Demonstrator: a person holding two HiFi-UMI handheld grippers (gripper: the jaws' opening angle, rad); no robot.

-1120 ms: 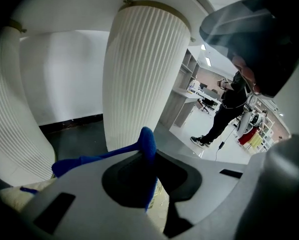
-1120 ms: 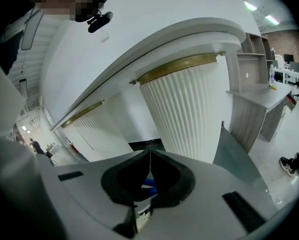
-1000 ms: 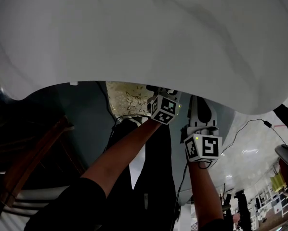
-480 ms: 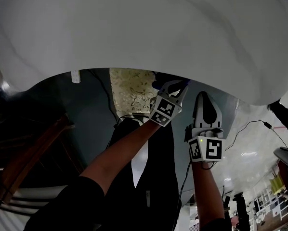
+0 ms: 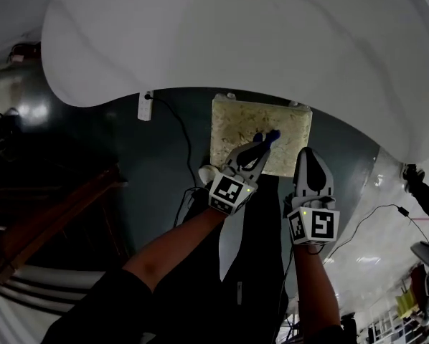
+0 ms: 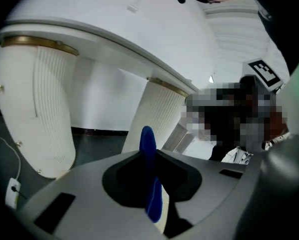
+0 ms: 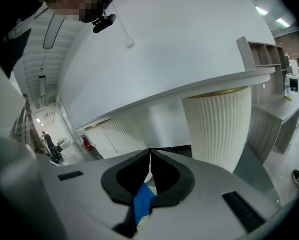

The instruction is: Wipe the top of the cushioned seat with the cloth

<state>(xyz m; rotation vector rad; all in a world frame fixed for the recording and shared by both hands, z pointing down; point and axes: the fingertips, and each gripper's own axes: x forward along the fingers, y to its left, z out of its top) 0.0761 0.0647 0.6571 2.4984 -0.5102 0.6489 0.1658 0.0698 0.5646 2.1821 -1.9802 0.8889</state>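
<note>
Head view: the cushioned seat [image 5: 232, 124] sits below the white table [image 5: 236, 34], and the left gripper [image 5: 260, 143] holds the blue cloth [image 5: 272, 135] over it. The right gripper [image 5: 308, 155] is just beside.

Left gripper view: jaws clamped on the cloth.

Right gripper view: jaws meet at the tips (blue shows low between them, grip unclear).

Best to press the cloth flat and sweep edge to edge.

1. The cloth [image 6: 148, 149] is bright blue.
2. The seat [image 5: 236, 124] is cream with a fine, darker speckle.
3. The left gripper [image 5: 262, 140] and right gripper [image 5: 309, 153] are grey with black inner pads.
4. Their cubes [image 5: 230, 192] carry black-and-white square markers.
5. The table top [image 5: 236, 34] is white.
6. The ribbed pedestal [image 6: 37, 109] is cream-white, with a gold band at its top.
7. The floor [image 5: 150, 170] is dark grey.
</note>
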